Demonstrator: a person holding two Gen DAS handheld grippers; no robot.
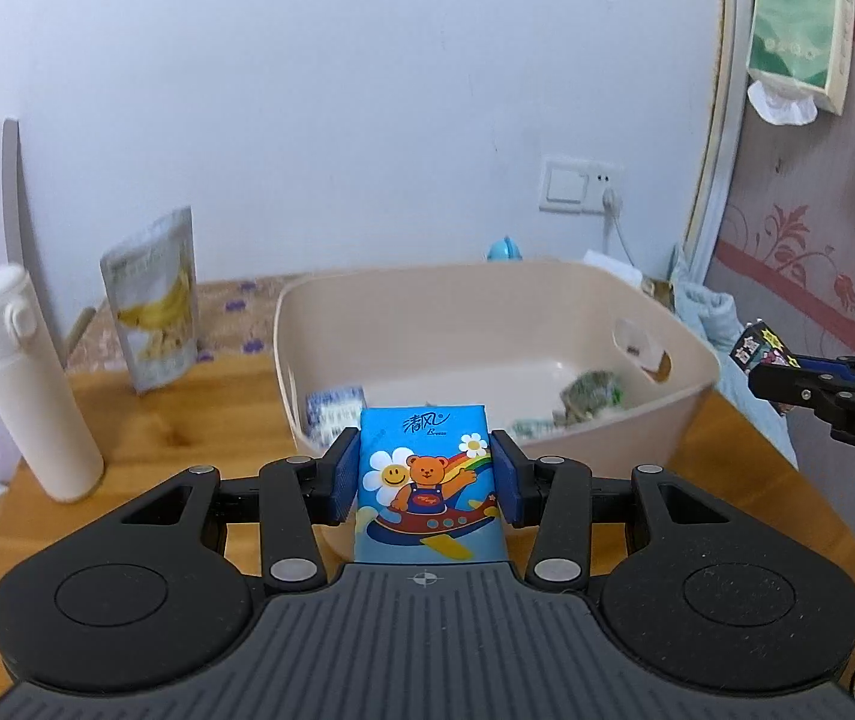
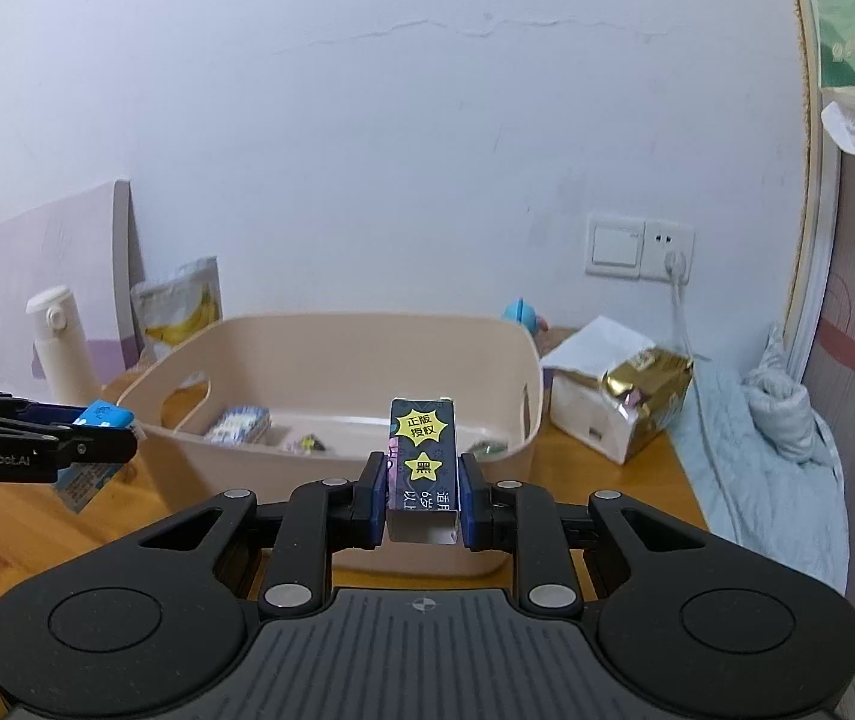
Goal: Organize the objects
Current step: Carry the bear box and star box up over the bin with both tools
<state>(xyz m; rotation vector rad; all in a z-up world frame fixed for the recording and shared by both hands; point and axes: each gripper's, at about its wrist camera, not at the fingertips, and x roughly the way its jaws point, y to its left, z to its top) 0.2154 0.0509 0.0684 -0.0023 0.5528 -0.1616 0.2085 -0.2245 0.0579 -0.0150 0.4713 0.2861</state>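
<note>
My left gripper (image 1: 425, 477) is shut on a blue tissue pack (image 1: 427, 468) with a cartoon bear, held just in front of the beige plastic bin (image 1: 607, 420). My right gripper (image 2: 421, 492) is shut on a small dark box (image 2: 423, 450) with yellow star stickers, held before the bin's near wall (image 2: 337, 462). The right gripper with its box shows at the right edge of the left wrist view (image 1: 787, 378). The left gripper with the blue pack shows at the left of the right wrist view (image 2: 97, 438). Small packets (image 2: 238, 425) lie inside the bin.
A white thermos bottle (image 1: 25, 384) and a banana snack pouch (image 1: 154, 300) stand left of the bin on the wooden table (image 1: 127, 450). A gold and white bag (image 2: 625, 402) and a light blue cloth (image 2: 775, 420) lie to the right. A wall socket (image 2: 637, 246) is behind.
</note>
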